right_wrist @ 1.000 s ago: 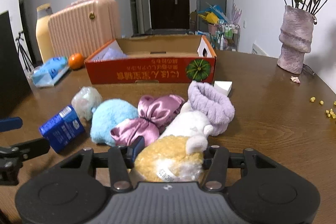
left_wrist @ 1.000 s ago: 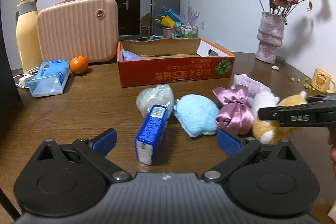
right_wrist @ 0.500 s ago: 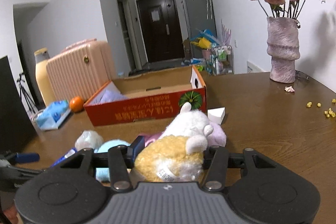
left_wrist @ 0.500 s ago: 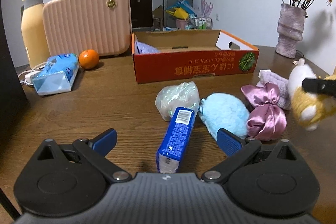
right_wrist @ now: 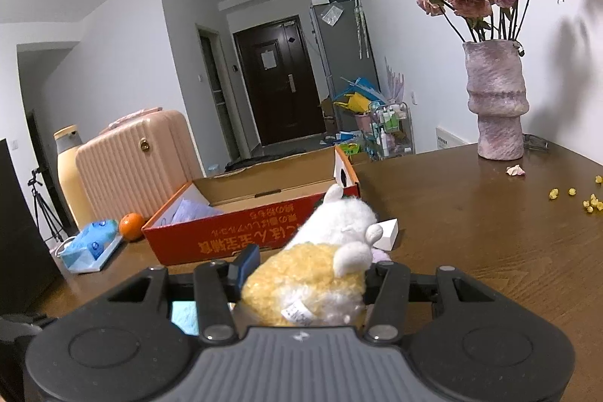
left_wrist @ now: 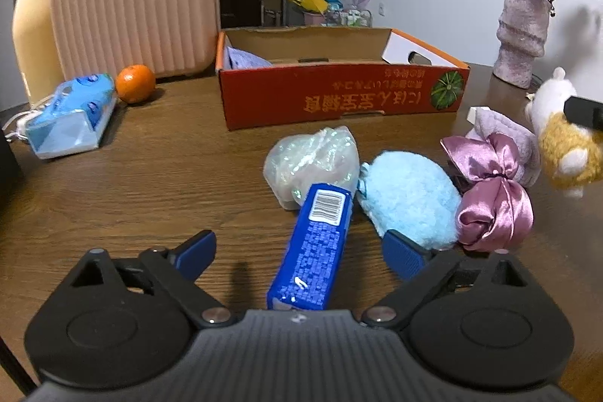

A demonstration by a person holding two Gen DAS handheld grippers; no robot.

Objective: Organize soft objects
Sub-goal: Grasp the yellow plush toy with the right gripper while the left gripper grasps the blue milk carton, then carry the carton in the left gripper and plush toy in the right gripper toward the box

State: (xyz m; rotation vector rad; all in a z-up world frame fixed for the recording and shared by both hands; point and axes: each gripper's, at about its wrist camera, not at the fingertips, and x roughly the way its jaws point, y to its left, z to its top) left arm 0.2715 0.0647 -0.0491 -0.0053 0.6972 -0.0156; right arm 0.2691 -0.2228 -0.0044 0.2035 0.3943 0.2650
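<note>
Plush toy (right_wrist: 320,273), yellow and white, sits clamped between the jaws of the right gripper (right_wrist: 305,273), lifted off the wooden table (right_wrist: 471,232) in front of the near wall of the orange cardboard box (right_wrist: 241,236). In the left wrist view the same toy shows at the far right edge, above the table. The left gripper (left_wrist: 297,251) hangs low with its jaws spread wide; they have just been closing a little, and the blue tissue pack (left_wrist: 312,247) lies between them with neither pad touching it. Just beyond the pack lie a clear plastic bag (left_wrist: 312,160) and, to its right, a light blue fluffy pouch (left_wrist: 407,198). Further right are a pink satin bow (left_wrist: 490,191) and a lilac headband (left_wrist: 505,134). Inside the box, at its left end, lies a lilac cloth (left_wrist: 241,59).
</note>
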